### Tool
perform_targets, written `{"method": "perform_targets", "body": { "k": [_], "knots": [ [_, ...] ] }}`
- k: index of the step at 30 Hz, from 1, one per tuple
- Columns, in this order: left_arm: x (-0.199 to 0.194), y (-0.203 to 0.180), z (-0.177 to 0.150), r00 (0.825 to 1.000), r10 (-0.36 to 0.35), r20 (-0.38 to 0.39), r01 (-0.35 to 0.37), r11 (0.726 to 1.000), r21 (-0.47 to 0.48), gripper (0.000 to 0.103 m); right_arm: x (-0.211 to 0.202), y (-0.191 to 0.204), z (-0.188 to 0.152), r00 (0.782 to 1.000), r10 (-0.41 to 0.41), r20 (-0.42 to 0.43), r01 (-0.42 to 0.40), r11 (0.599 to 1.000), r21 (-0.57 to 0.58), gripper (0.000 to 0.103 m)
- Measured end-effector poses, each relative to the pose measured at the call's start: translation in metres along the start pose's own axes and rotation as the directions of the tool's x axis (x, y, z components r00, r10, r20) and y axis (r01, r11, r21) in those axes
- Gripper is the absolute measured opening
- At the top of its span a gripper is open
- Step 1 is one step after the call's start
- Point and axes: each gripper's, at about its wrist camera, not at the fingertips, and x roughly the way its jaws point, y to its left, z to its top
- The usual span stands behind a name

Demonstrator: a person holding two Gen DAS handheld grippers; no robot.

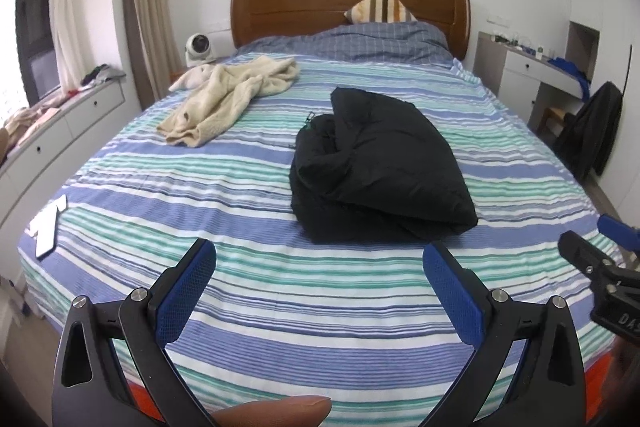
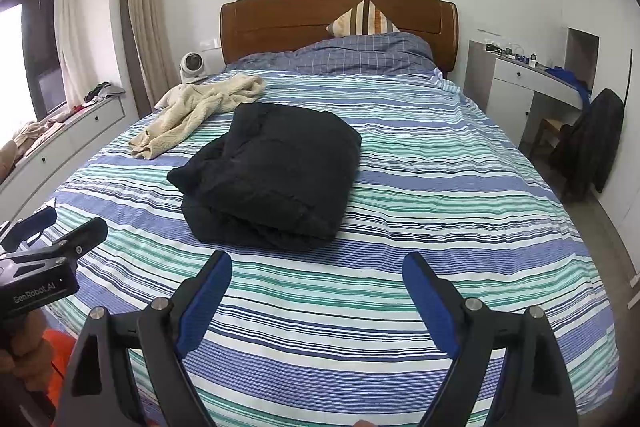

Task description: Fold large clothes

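A black padded jacket (image 1: 380, 171) lies folded in a bundle on the striped bed (image 1: 240, 287); it also shows in the right wrist view (image 2: 276, 179). A cream fleece garment (image 1: 228, 95) lies crumpled at the bed's far left, also seen from the right (image 2: 200, 111). My left gripper (image 1: 320, 267) is open and empty above the bed's near edge, short of the jacket. My right gripper (image 2: 318, 279) is open and empty, also short of the jacket. Each gripper shows at the edge of the other's view: the right one (image 1: 588, 255), the left one (image 2: 60, 231).
A wooden headboard (image 1: 348, 7), a striped cushion (image 1: 380, 7) and a blue checked duvet (image 1: 384, 41) are at the far end. A white fan (image 1: 198, 47) stands far left. A chair with dark clothes (image 1: 592, 131) and a desk (image 1: 532, 67) stand right. White papers (image 1: 46, 227) lie on the bed's left edge.
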Motion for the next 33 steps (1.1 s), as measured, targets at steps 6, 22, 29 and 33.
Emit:
{"method": "perform_targets", "body": {
  "k": [6, 22, 29, 33],
  "knots": [
    [-0.002, -0.008, 0.002, 1.000, 0.011, -0.016, -0.011, 1.000, 0.027, 0.103, -0.003, 0.003, 0.001, 1.000, -0.005, -0.005, 0.005, 1.000, -0.005, 0.089],
    [0.003, -0.004, 0.003, 0.999, 0.023, -0.042, -0.022, 1.000, 0.010, 0.103, -0.006, 0.017, 0.006, 1.000, -0.022, -0.017, 0.021, 0.999, -0.048, 0.089],
    [0.004, -0.006, 0.004, 0.999, 0.022, -0.046, -0.021, 1.000, 0.021, 0.103, -0.005, 0.019, 0.006, 0.999, -0.031, -0.025, 0.030, 0.999, -0.043, 0.089],
    [0.004, -0.007, 0.006, 0.999, 0.023, -0.045, -0.022, 1.000, 0.022, 0.103, -0.005, 0.019, 0.005, 0.999, -0.032, -0.039, 0.030, 0.999, -0.040, 0.089]
  ]
}}
